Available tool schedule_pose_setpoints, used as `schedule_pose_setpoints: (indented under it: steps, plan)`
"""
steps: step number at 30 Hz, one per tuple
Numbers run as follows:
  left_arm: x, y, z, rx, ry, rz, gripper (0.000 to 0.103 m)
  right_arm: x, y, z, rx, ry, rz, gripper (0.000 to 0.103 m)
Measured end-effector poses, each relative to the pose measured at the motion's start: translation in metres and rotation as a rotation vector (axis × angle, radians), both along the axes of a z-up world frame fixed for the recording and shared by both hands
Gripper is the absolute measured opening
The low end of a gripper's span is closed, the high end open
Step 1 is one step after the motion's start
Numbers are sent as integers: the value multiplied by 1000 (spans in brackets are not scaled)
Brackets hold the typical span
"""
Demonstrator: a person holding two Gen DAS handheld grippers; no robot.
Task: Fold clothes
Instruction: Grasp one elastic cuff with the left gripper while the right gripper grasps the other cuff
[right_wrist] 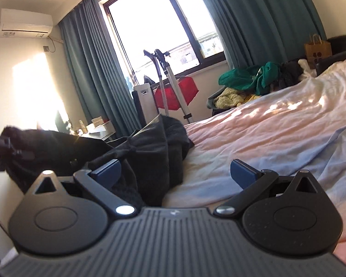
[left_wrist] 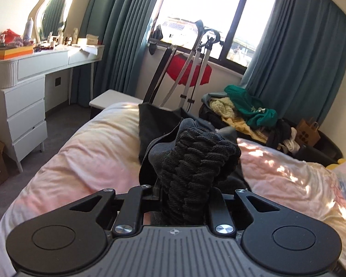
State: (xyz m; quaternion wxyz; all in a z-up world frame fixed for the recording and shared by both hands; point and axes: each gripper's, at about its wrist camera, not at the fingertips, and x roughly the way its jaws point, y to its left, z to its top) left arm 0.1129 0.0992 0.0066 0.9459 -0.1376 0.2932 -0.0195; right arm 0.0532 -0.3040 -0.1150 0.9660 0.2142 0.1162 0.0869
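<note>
We log the left tool (left_wrist: 184, 198) clamped on a thick bunch of ribbed black knit, the edge of the dark garment (left_wrist: 196, 161) that trails away from it across the pink bed (left_wrist: 80, 157) toward the window. The right tool (right_wrist: 175, 173) stands wide open with nothing between its blue pads (right_wrist: 242, 173); its left pad sits just against the near heap of the same garment (right_wrist: 150, 147), its right pad over bare sheet. In the right wrist view the garment lies rumpled and lumpy on the window-ward side of the bed, not flat, so we judge a fold to be in hand, though how far along it is we cannot settle. To do it well we judge the held edge wants keeping taut and level while the free tool takes a matching edge or corner, so the cloth comes over in one smooth panel rather than a roll; the thick knit will likely bulk at any crease. Beyond the bed's far edge, near the window, stand a garment steamer (left_wrist: 196, 69) and a red cloth (left_wrist: 189, 71), with a pile of green and yellow clothes (left_wrist: 246, 108) beside them; none lies on the folding area.
</note>
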Motion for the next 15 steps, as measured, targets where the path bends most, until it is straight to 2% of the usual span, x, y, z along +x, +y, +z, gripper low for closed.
schedule_pose_setpoints:
  steps: [3,9,11,15]
  plan:
    - [-38,31,-18,-15,37,-11,17,-5,2,-3,72,48,56,103]
    - [-31,90,-67,-226,131,112,19,0,19,-10,158,105,198,103]
    - [-28,96,-71,-253,146,117,20,7,27,-16,169,128,217,103]
    - [-28,93,-67,-211,141,100,23,35,38,-39,231,229,264,103]
